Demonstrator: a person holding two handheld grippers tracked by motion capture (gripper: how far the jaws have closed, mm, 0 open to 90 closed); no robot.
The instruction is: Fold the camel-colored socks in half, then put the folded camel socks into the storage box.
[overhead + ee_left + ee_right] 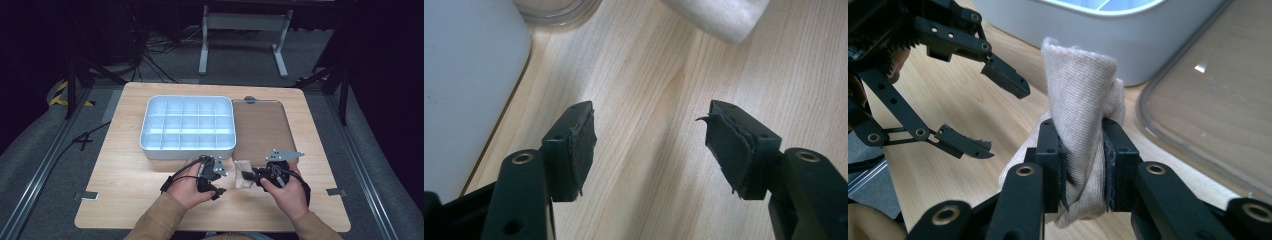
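Note:
A beige cloth (pixel 1083 125) stands bunched upright, pinched between the pads of my right gripper (pixel 1082 155), which is shut on it. In the high view the cloth (pixel 243 172) sits near the table's front edge, between my right gripper (pixel 248 176) and my left gripper (pixel 220 179). My left gripper (pixel 651 142) is open over bare wood with nothing between its pads. A corner of the cloth (pixel 724 20) lies ahead of it. In the right gripper view the left gripper (pixel 998 112) hangs open just left of the cloth.
A pale blue divided tray (pixel 187 145) stands at the table's middle, its wall (pixel 1128 45) right behind the cloth. A clear flat lid (pixel 262 127) lies to its right, its rim (pixel 1168 135) close to my right gripper. The tray's corner (pixel 469 90) is left of my left gripper.

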